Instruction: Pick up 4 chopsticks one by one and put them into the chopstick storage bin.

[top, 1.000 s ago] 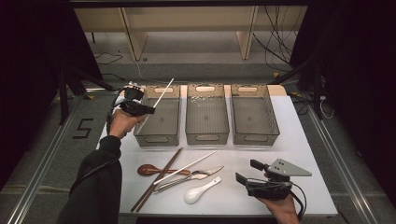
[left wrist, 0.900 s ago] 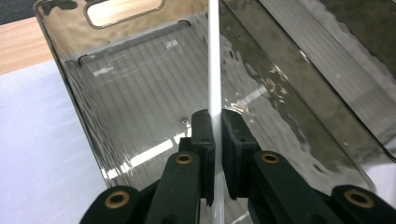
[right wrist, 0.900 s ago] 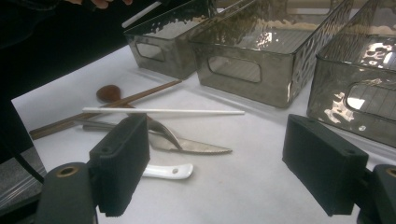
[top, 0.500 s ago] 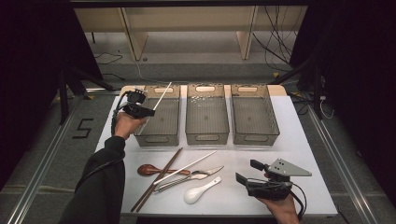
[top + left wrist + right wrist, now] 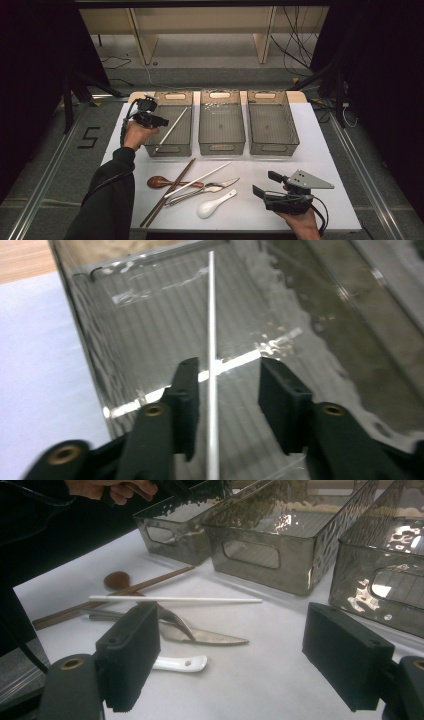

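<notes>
White chopstick (image 5: 212, 370), one, lies loose in the first of three bins (image 5: 172, 131) between the left gripper (image 5: 227, 390)'s just-opened jaws, while the right gripper (image 5: 235, 655)'s jaws gape empty

— What is seen around the table (image 5: 320, 150)?
— A grey floor (image 5: 210, 60) is seen beyond it, and pale wooden legs (image 5: 142, 37) of a bench are lit from above. Black cables (image 5: 295, 35) are strewn at the far right.
— And the sides?
— Darkness is kept on both sides by black curtains (image 5: 380, 75). Metal rails (image 5: 45, 185) are laid along the floor, and a "5" (image 5: 89, 137) is marked in tape on the left.
</notes>
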